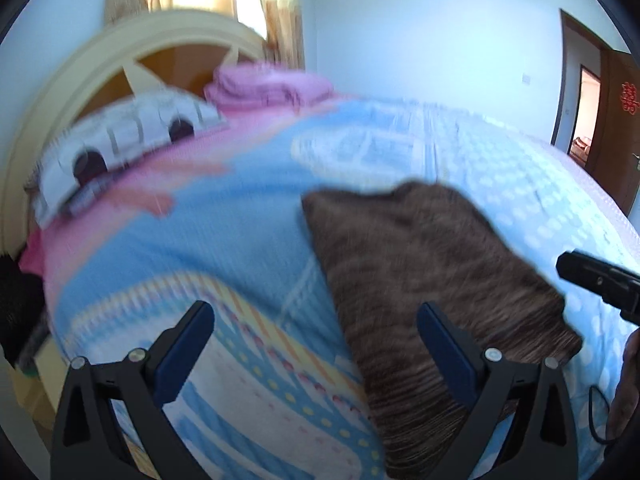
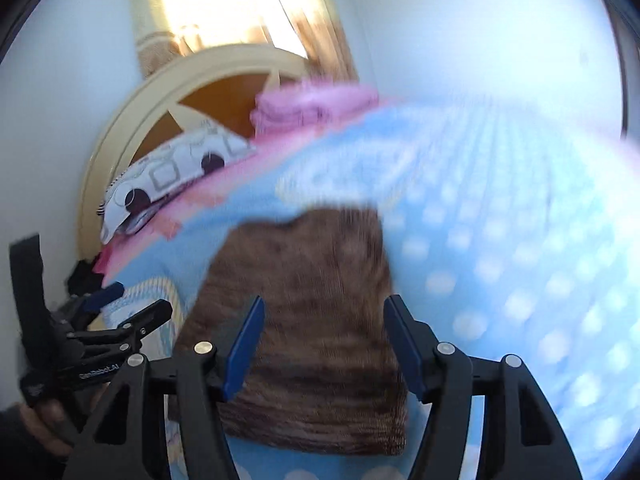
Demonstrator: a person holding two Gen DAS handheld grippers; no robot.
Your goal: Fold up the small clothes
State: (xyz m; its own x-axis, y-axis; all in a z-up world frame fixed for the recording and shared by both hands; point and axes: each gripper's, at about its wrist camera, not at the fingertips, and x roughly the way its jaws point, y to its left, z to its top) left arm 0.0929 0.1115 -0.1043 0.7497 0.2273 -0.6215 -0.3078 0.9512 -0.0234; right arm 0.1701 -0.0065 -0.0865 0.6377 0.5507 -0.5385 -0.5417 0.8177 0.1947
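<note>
1. Garment [image 2: 304, 320]: brown knit piece lying flat on the bed [image 1: 240, 220], long axis running away toward the headboard [image 1: 48, 120].
2. Right tool [image 2: 324, 344]: fingers apart, empty, directly over the garment's near edge, so nearer.
3. Left tool [image 1: 316, 348]: fingers apart, empty, offset to the garment's left edge.
</note>
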